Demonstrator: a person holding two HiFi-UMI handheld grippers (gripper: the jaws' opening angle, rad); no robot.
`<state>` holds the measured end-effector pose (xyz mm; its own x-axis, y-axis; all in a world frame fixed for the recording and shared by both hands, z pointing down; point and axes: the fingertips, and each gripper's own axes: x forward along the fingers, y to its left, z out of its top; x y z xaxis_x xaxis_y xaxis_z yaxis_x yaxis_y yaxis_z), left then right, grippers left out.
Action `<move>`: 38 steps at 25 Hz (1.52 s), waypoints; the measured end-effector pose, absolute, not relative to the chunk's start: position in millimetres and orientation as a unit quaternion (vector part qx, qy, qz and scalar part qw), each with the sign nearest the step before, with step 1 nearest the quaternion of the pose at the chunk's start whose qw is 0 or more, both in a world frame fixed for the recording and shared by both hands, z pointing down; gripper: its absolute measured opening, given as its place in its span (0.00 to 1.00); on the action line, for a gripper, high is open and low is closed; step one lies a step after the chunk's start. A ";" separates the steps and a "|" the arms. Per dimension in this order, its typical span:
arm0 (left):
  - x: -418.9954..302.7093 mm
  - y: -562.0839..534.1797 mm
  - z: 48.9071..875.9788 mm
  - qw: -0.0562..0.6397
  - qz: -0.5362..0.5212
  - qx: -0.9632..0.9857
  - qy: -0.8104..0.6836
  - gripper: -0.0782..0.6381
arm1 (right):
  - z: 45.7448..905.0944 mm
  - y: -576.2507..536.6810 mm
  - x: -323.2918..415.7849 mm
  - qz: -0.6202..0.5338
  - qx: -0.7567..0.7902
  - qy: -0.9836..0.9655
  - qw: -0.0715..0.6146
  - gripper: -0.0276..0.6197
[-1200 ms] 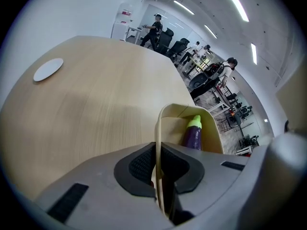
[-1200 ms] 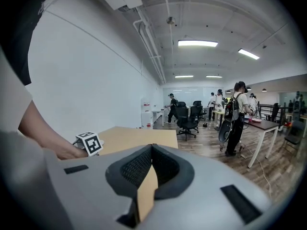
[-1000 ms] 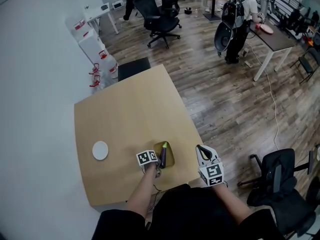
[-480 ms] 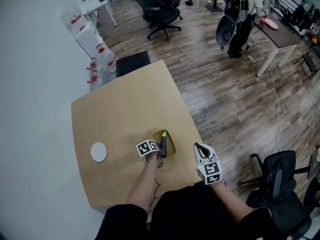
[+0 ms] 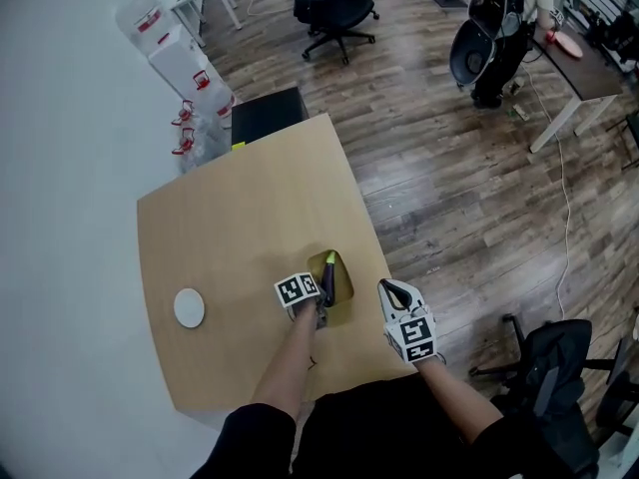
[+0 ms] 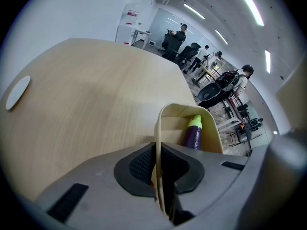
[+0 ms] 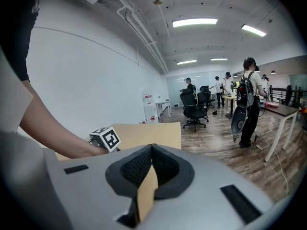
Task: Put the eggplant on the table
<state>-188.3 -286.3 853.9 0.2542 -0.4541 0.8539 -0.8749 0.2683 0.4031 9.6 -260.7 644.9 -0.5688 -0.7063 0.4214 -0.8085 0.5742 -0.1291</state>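
A purple eggplant (image 5: 328, 278) with a light green tip lies inside a shallow beige bowl (image 5: 341, 283) near the right edge of the wooden table (image 5: 250, 208). My left gripper (image 5: 319, 309) is shut on the bowl's near rim. In the left gripper view the rim (image 6: 158, 128) runs between the pads of the left gripper (image 6: 158, 150), and the eggplant (image 6: 194, 134) rests against the bowl's far wall. My right gripper (image 5: 385, 287) hovers at the table's right edge, beside the bowl and apart from it. The right gripper (image 7: 152, 147) has its tips together, with nothing held.
A white disc (image 5: 189, 308) lies on the table's left side. A black box (image 5: 266, 115) stands on the floor past the far edge. Office chairs (image 5: 334, 8), a white desk and people with a backpack (image 5: 489, 38) stand on the wooden floor beyond.
The left gripper has carried the bowl with the eggplant farther from me across the table. The right gripper has moved forward and a little lower alongside it.
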 end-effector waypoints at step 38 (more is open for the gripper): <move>-171.0 -300.9 765.4 0.540 0.078 0.644 -0.536 0.33 | 623.2 -257.2 17.5 0.168 0.435 -0.874 0.140 0.14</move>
